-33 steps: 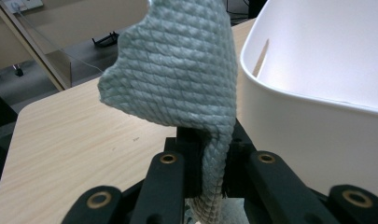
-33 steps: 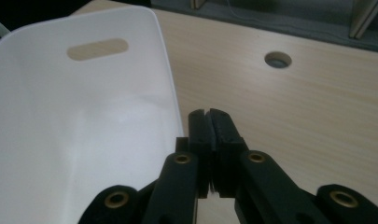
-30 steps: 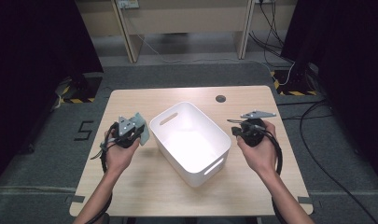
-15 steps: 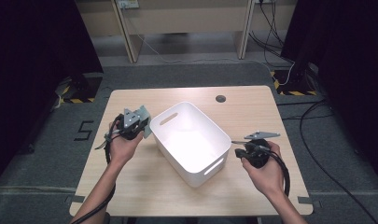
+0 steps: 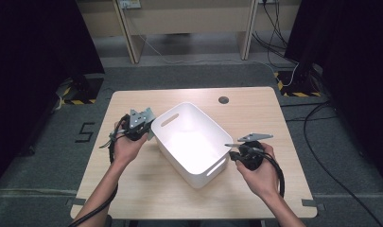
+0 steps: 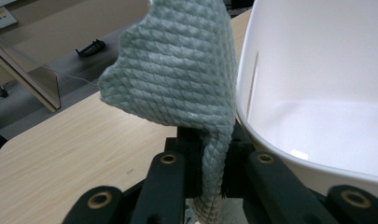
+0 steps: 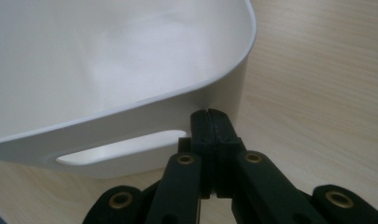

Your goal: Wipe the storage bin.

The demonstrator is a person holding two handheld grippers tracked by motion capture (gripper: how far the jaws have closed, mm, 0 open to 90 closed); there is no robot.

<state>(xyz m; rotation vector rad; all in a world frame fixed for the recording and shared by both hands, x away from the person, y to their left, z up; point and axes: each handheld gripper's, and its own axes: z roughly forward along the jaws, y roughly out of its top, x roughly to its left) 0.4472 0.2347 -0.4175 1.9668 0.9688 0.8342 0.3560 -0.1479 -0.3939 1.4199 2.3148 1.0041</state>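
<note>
A white plastic bin (image 5: 194, 142) with slot handles sits slantwise in the middle of the wooden table (image 5: 274, 118). My left gripper (image 5: 138, 126) is at the bin's left side, shut on a grey-green woven cloth (image 6: 177, 70). In the left gripper view the cloth stands up from the jaws (image 6: 210, 140), just beside the bin's rim (image 6: 242, 112). My right gripper (image 5: 236, 152) is at the bin's near right end. Its jaws (image 7: 209, 115) are shut on nothing, with their tips close to the bin's wall (image 7: 130, 116) by the handle slot (image 7: 121, 147).
A dark round cable hole (image 5: 223, 100) lies in the table behind the bin. Cables trail from both grippers over the table's front. Around the table the floor is dark carpet, with desk legs (image 5: 246, 28) and cables (image 5: 279, 23) behind.
My right gripper has come nearer to the table's front and then in towards the bin's near handle. My left gripper has edged a little up against the bin's side, still holding the cloth.
</note>
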